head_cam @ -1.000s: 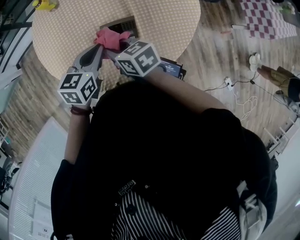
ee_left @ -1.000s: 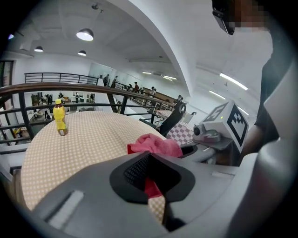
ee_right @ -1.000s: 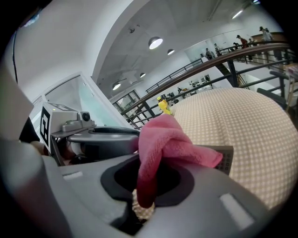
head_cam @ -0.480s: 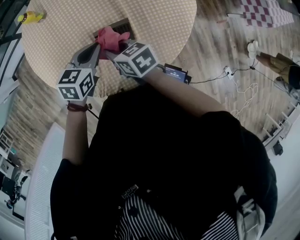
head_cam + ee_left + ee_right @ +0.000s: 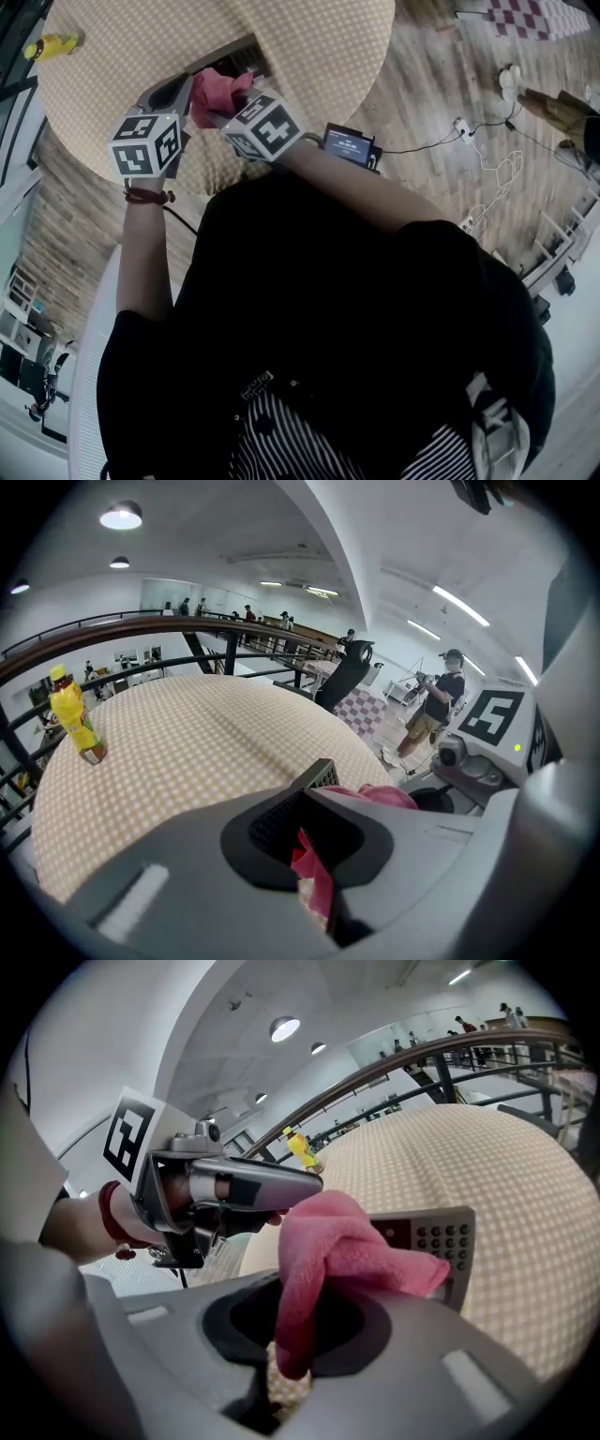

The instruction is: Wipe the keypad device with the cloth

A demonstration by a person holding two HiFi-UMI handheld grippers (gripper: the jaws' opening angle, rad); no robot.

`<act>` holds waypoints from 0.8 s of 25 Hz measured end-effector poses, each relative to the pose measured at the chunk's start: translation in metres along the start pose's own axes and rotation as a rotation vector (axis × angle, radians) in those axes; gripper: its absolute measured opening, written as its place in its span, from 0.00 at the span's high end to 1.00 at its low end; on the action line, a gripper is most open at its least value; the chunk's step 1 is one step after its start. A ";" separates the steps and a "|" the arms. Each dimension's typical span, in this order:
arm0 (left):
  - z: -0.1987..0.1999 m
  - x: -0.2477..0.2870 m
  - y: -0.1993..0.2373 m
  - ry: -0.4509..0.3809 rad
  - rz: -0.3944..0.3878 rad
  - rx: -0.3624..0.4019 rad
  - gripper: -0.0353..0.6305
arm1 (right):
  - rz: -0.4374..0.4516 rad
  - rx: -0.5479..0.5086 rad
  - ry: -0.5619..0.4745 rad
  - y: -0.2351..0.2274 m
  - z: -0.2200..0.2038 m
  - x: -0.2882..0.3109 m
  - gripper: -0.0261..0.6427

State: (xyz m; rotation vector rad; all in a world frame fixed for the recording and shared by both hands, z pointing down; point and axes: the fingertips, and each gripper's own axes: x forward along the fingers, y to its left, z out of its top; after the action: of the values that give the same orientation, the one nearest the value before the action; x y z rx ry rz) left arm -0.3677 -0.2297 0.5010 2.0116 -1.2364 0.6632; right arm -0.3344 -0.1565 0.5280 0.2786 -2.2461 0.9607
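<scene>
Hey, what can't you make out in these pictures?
Keypad device: left part under the cloth, right gripper view; only a corner clears the jaws, left gripper view.
Bottle label: too small, left gripper view.
Table, near edge: behind the person, head view.

A round table (image 5: 309,56) with a tan checked cover stands on a wood plank floor (image 5: 441,103). Beyond the table curves a dark railing (image 5: 141,628), under a white ceiling with round lights (image 5: 122,517). Right of the table, cables (image 5: 492,173) trail near a checked rug (image 5: 539,14).
</scene>
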 end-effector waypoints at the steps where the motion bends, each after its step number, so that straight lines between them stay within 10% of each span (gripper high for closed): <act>1: 0.000 0.004 0.001 0.012 -0.004 0.006 0.94 | -0.004 0.004 0.001 -0.002 0.000 0.002 0.87; 20: -0.014 0.063 0.006 0.168 -0.075 0.024 0.94 | -0.049 0.095 0.026 -0.044 -0.008 0.021 0.87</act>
State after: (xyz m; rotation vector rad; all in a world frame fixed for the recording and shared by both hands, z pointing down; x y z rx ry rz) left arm -0.3480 -0.2561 0.5568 1.9676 -1.0545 0.7959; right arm -0.3268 -0.1806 0.5710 0.3603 -2.1635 1.0406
